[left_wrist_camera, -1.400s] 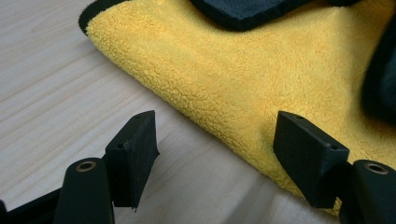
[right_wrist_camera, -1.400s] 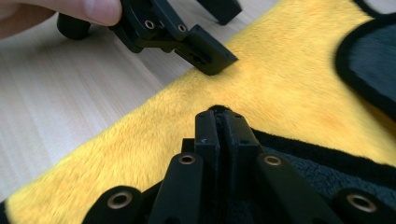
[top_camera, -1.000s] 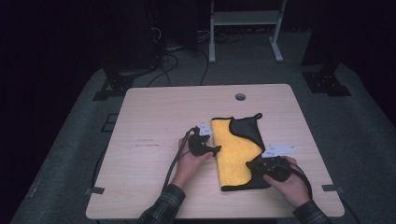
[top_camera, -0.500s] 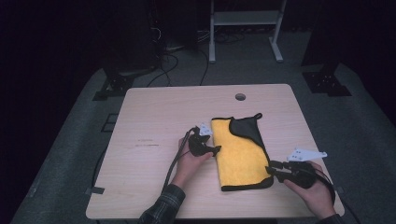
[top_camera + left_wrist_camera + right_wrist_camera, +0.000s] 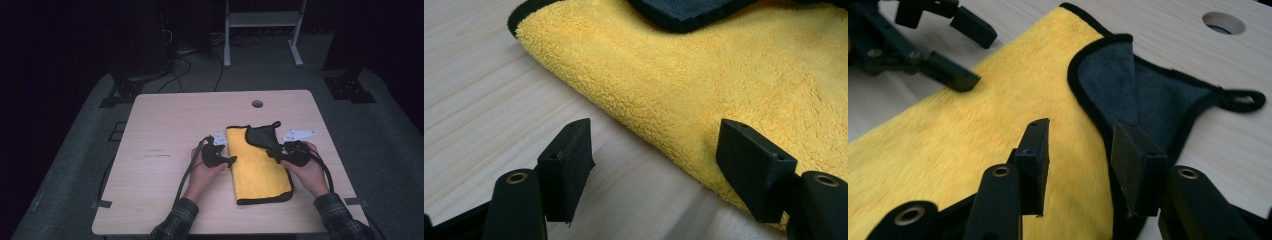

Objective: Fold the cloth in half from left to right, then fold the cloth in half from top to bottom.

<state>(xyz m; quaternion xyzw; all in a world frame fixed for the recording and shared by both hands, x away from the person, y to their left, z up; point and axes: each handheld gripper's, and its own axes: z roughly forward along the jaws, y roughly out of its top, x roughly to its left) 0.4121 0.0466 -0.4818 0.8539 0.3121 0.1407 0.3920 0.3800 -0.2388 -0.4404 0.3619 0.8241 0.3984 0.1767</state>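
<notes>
1. The yellow cloth (image 5: 260, 167) lies folded into a long strip on the table (image 5: 165, 125), on the near right part of the top, its long side running away from you. Black trim runs round its edge.

2. At the cloth's far right corner a flap (image 5: 262, 136) is turned back, showing the dark grey underside. A small black loop (image 5: 1243, 100) sticks out from that corner and lies flat on the wood.

3. Your right gripper (image 5: 276, 156) sits at the cloth's right edge, just below the turned-back flap. Its jaws have just been opening and now stand partly apart. In the right gripper view (image 5: 1080, 160) the trimmed edge of the flap runs between them, but neither pad presses on it, so nothing is held.

4. Your left gripper (image 5: 230, 161) rests at the cloth's left edge, about halfway along it. Its jaws stand wide apart. In the left gripper view (image 5: 656, 165) one pad is over bare wood and the other over the cloth's yellow border. Whether that pad touches the pile cannot be told. It grips nothing.

5. The two grippers face each other across the cloth's width.

6. Beyond the cloth's far end, a round hole (image 5: 257, 103) is cut in the table near its far edge.
</notes>
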